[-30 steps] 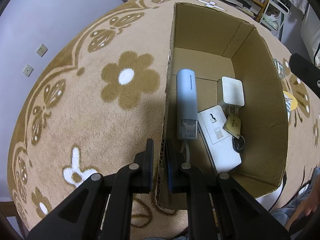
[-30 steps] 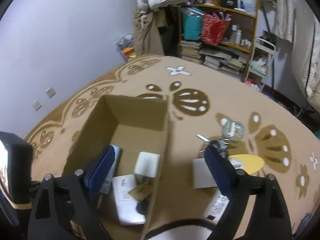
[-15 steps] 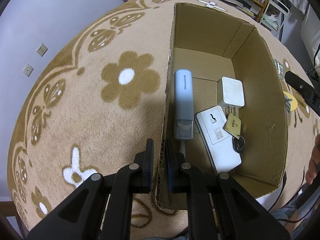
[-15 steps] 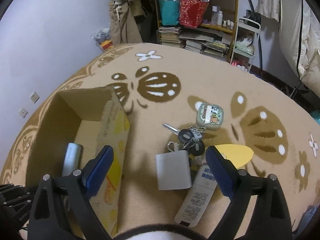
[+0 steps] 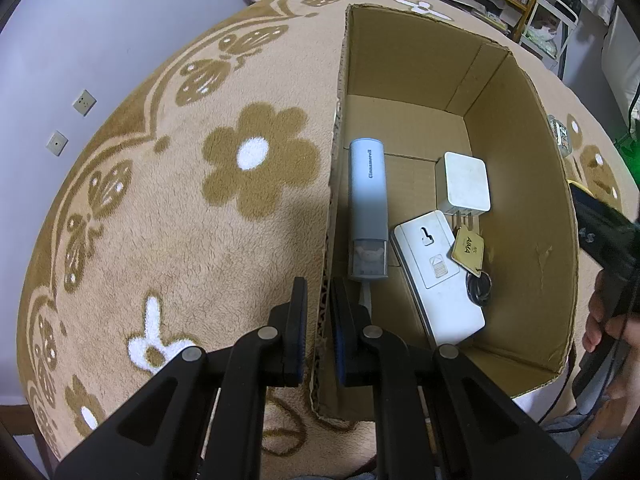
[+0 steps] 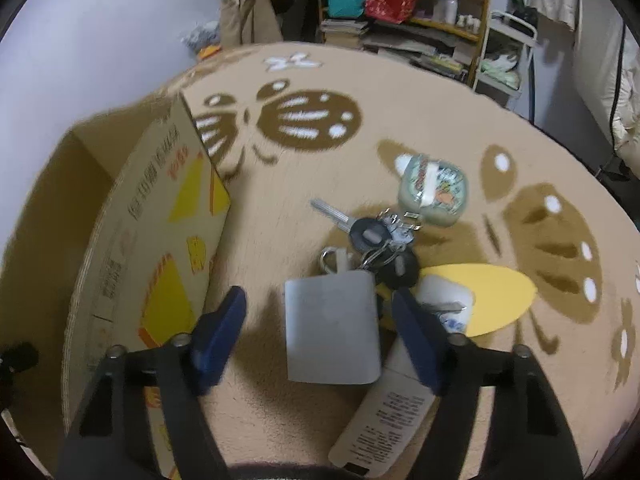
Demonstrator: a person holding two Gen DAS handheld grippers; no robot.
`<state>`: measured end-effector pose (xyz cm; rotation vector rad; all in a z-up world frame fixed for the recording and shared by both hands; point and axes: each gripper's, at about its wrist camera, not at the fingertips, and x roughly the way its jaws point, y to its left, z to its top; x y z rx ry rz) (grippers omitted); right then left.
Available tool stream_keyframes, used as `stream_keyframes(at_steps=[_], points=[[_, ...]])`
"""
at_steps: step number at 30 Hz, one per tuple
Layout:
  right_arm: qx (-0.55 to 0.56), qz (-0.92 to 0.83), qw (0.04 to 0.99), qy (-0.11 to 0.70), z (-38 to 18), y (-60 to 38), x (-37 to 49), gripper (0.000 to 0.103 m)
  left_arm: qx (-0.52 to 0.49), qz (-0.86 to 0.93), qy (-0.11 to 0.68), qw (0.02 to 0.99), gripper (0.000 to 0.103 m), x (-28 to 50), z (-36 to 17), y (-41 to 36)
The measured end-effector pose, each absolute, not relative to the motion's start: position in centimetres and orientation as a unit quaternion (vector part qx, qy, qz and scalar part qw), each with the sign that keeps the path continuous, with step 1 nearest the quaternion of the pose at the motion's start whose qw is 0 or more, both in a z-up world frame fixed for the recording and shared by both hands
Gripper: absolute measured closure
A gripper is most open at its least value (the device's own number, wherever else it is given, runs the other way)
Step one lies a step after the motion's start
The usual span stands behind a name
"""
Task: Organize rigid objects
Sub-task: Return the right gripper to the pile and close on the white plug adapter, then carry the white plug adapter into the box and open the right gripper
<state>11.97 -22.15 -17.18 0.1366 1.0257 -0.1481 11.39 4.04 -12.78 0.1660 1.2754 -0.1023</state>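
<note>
The left gripper (image 5: 319, 312) was clamped narrowly on the near side wall of the open brown cardboard box (image 5: 520, 184); the right gripper (image 6: 320, 312) stood spread wide, holding nothing, its blue pads flanking a flat grey rectangular case (image 6: 332, 328) on the beige flower-patterned carpet (image 6: 280, 184); only the left view showed the box's inside, with a pale blue cylindrical tube (image 5: 368, 208), a white cube charger (image 5: 464, 184) and a white flat device (image 5: 436, 276); only the right view showed a bunch of black-headed keys (image 6: 380, 240) beside the case.
</note>
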Motion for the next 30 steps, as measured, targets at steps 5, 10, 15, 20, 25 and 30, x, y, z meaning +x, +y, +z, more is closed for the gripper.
stream_keyframes(at_steps=[5,10,15,20,25,30], points=[[0.049,-0.076,0.855,0.51,-18.8,-21.9,12.2,0.035,0.073,-0.047,0.595,0.799,0.091,11.4,-12.8,4.0],[0.0,-0.094,0.855,0.51,-19.4,-20.6,12.1,0.037,0.075,-0.047,0.595,0.799,0.091,11.4,-12.8,4.0],[-0.025,-0.11,0.853,0.51,-19.5,-20.1,11.8,0.047,0.076,-0.048,0.595,0.799,0.091,11.4,-12.8,4.0],[0.015,-0.1,0.85,0.517,-19.1,-20.9,11.5,0.047,0.077,-0.048,0.594,0.799,0.091,11.4,-12.8,4.0],[0.028,-0.094,0.85,0.517,-18.6,-20.9,11.7,0.047,0.076,-0.048,0.595,0.799,0.091,11.4,-12.8,4.0],[0.041,-0.096,0.86,0.5,-16.9,-20.7,11.4,0.047,0.077,-0.048,0.595,0.799,0.091,11.4,-12.8,4.0]])
